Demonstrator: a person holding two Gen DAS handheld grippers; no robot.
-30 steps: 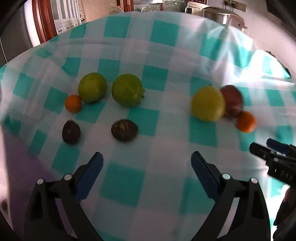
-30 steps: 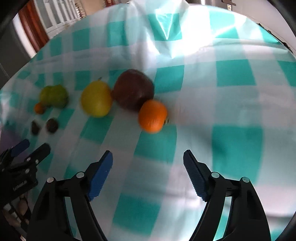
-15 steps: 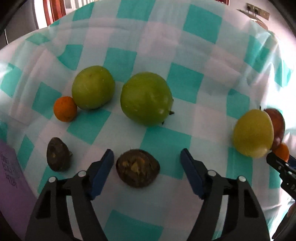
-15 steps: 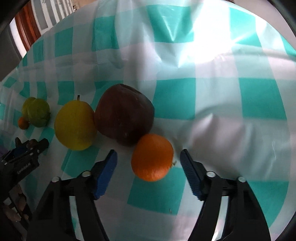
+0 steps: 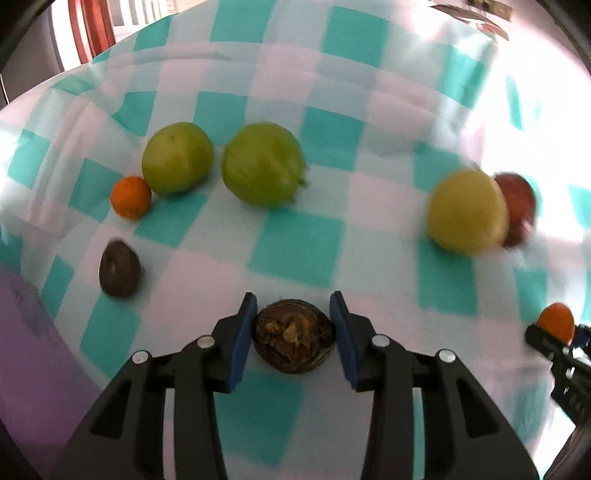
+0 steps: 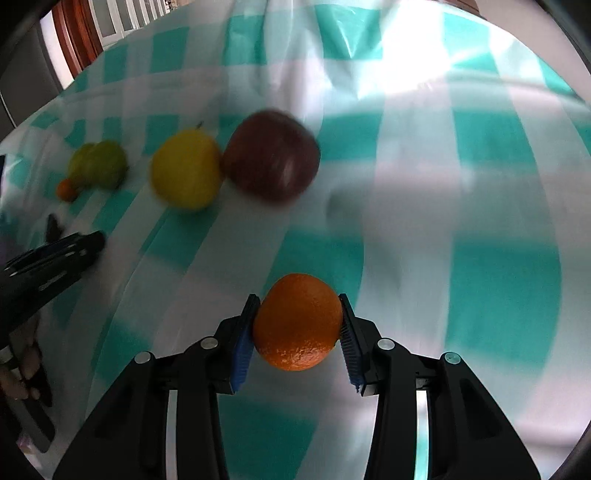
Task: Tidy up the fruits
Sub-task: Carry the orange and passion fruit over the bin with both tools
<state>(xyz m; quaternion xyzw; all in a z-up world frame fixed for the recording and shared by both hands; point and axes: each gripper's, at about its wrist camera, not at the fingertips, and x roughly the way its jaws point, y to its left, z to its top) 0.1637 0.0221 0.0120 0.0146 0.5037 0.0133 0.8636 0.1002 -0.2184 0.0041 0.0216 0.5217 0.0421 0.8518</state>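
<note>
My left gripper is shut on a dark brown wrinkled fruit just above the teal-and-white checked cloth. My right gripper is shut on an orange and holds it over the cloth; this orange also shows at the right edge of the left wrist view. Two green fruits, a small orange and a second dark fruit lie at the left. A yellow fruit touches a dark red fruit at the right.
The cloth's left edge drops off to a purple area. In the right wrist view the left gripper sits at the far left, with the yellow fruit and dark red fruit beyond. Wooden furniture stands behind.
Both grippers moved in and closed: the left on the dark brown fruit, the right on the orange, which now sits clear of the dark red fruit.
</note>
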